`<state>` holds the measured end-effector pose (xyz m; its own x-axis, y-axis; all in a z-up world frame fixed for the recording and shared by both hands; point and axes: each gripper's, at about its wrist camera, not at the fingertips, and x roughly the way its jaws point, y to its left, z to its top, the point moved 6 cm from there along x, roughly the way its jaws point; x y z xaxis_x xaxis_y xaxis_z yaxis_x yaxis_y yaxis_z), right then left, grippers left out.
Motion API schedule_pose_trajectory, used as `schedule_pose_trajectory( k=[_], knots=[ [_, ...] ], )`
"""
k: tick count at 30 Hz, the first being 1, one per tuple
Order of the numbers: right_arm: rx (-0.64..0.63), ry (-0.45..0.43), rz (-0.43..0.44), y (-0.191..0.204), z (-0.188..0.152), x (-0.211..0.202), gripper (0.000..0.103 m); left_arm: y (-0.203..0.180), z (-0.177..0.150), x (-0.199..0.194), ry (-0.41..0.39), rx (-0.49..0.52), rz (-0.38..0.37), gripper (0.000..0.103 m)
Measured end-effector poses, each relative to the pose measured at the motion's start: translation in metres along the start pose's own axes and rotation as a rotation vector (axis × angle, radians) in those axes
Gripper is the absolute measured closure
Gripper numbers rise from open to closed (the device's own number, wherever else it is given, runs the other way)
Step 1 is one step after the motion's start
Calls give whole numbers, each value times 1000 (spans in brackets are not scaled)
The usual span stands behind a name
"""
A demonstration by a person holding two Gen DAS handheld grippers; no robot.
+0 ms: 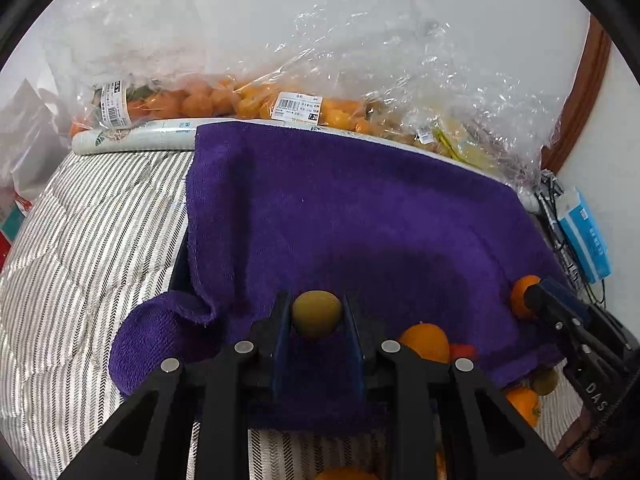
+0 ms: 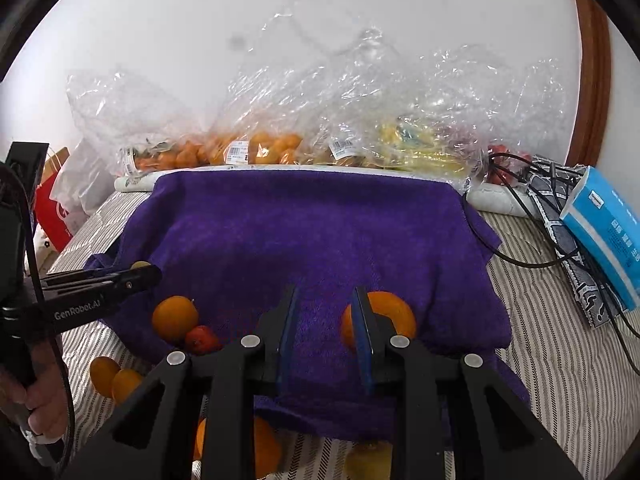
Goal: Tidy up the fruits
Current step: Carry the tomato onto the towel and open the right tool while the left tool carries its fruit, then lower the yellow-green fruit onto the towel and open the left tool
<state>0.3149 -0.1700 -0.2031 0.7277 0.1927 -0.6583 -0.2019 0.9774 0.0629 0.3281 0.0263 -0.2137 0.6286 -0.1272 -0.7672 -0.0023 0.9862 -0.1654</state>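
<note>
A small olive-green fruit (image 1: 317, 314) is pinched between the fingertips of the left gripper (image 1: 316, 320), jaws closed to the fruit's width, held just over the purple towel (image 1: 340, 208). The right gripper (image 2: 325, 312) is seen with jaws apart and nothing between them; an orange (image 2: 394, 314) lies on the towel just beyond and partly hidden behind its right finger. In the left view that gripper's tip is seen against the same orange (image 1: 522, 294) at the towel's right edge; actual contact cannot be told. Another orange (image 2: 175, 318) and a small red fruit (image 2: 201, 339), touching each other, are seen on the towel's near-left part. More oranges (image 2: 114, 380) lie on the striped bedding (image 2: 560, 340) just off the towel. Bagged fruit (image 2: 256, 150) is stacked along the wall behind
</note>
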Motion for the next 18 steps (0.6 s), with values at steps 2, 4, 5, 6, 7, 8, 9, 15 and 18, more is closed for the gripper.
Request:
schedule_pose_trajectory(
  k=[2, 4, 5, 6, 7, 8, 9, 15, 18],
  knots=[
    [6, 0, 1, -1, 0, -1, 68, -1, 0, -1, 0, 2, -3, 78],
    [15, -8, -2, -2, 0, -2, 64, 0, -1, -1, 2, 0, -7, 78],
    [21, -11, -2, -3, 1, -2, 64, 0, -1, -1, 2, 1, -7, 78],
    [26, -12, -1, -4, 1, -3, 63, 0, -1, -1, 2, 2, -7, 78],
    [33, -12, 0, -5, 1, -3, 62, 0, -1, -1, 4, 4, -7, 78],
    [37, -10, 0, -6, 2, -3, 60, -1, -1, -1, 4, 6, -12, 78],
    [43, -8, -2, -8, 2, -3, 60, -2, -1, -2, 3, 5, -20, 78],
    [67, -14, -4, -12, 3, -5, 51, -3, 2, -10, -22, 5, -30, 66],
    [62, -23, -25, -13, 4, -7, 50, -4, 3, -14, -29, 1, -40, 66]
  ],
)
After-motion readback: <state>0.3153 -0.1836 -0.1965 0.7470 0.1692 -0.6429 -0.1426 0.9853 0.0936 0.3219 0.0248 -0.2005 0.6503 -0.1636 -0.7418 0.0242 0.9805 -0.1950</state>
